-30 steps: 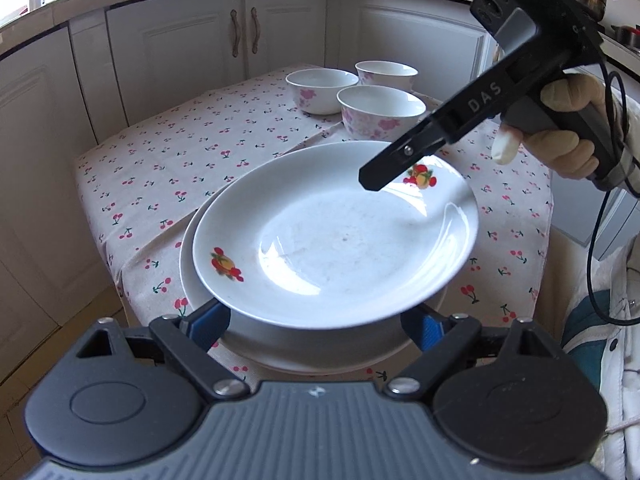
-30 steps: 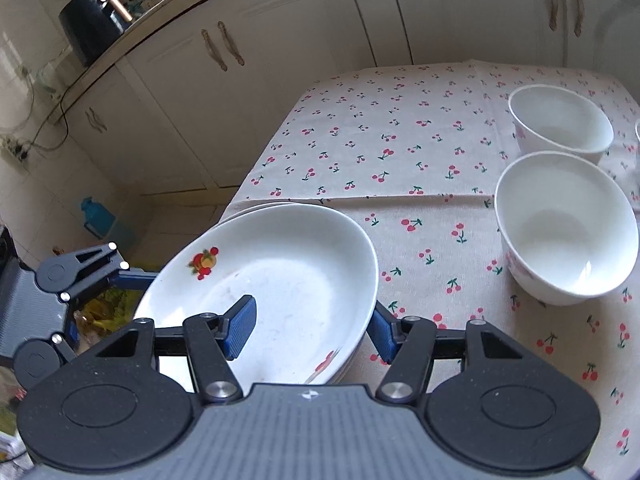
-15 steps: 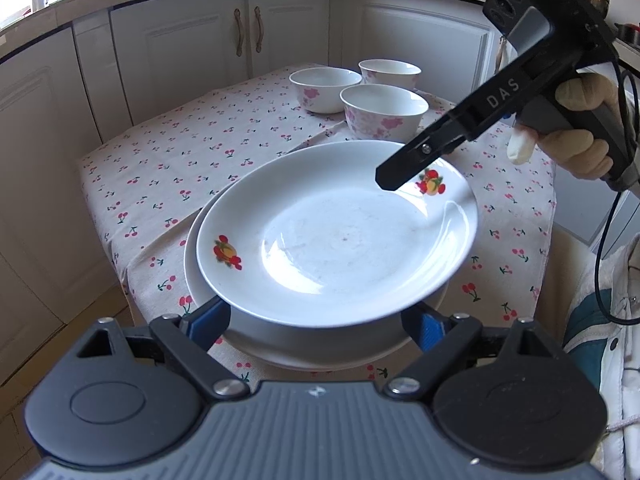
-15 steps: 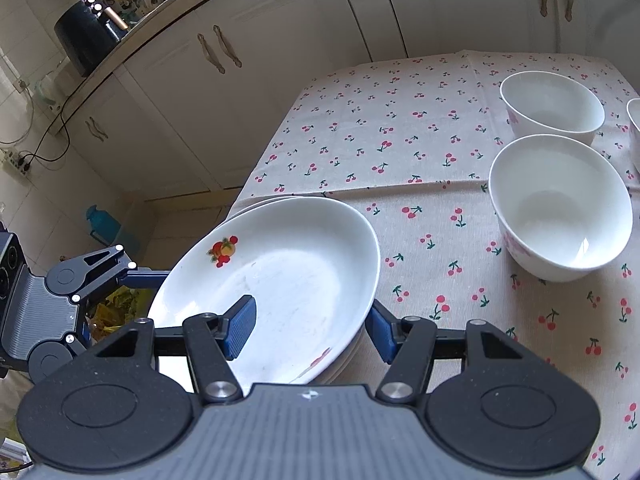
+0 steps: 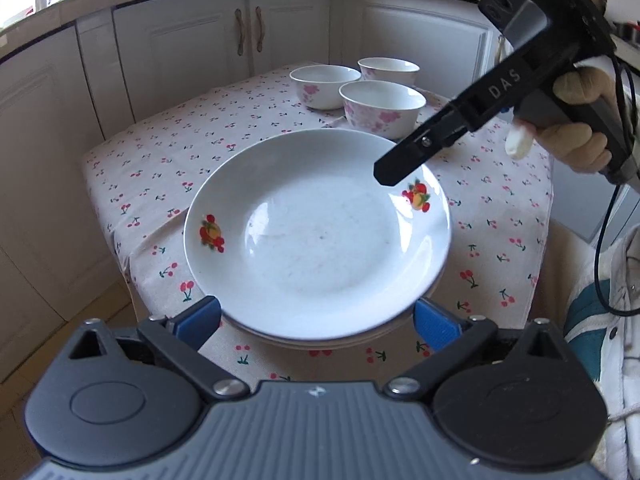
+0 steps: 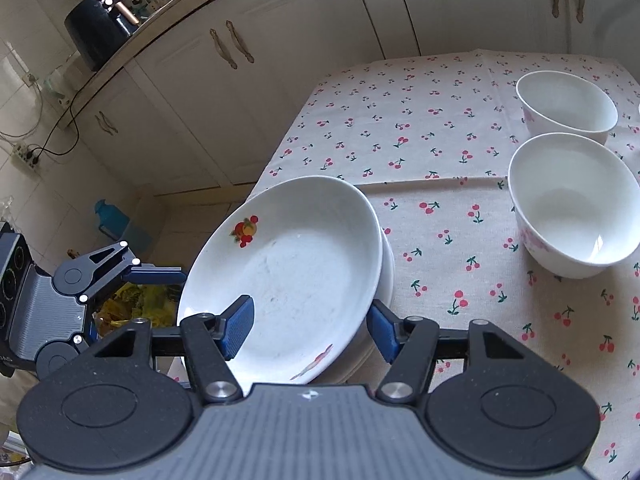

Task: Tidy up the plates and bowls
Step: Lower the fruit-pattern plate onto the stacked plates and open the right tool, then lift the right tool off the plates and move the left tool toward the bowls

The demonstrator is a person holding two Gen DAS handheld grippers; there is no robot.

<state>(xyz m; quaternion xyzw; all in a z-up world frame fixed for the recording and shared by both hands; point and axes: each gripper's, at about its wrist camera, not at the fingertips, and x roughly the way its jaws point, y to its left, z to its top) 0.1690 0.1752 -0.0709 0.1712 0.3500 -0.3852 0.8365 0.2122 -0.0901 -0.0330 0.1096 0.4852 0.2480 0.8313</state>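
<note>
A white plate with fruit decals (image 5: 316, 236) lies nested on a second white plate (image 6: 389, 264) at the near edge of the cherry-print table (image 5: 160, 152). My left gripper (image 5: 316, 322) is open. Its jaws are opening to their widest, and its blue fingers (image 5: 198, 320) stand clear on either side of the stack's near rim. My right gripper (image 6: 311, 330) straddles the top plate's rim, with one pad over the inside and one outside. It still holds the rim, though its jaws are starting to open. Three white bowls with pink flowers (image 5: 382, 108) stand at the table's far end.
A gloved hand (image 5: 576, 136) holds the right gripper's handle above the table's right side. White cabinets (image 5: 248, 36) close in behind and to the left. A blue jug (image 6: 110, 216) stands on the floor past the table edge. Bare cloth lies between the plates and the bowls (image 6: 574, 204).
The top plate has come down from a tilt and now sits flush on the lower plate. My left gripper's fingers have spread wider. The right gripper has hardly shifted.
</note>
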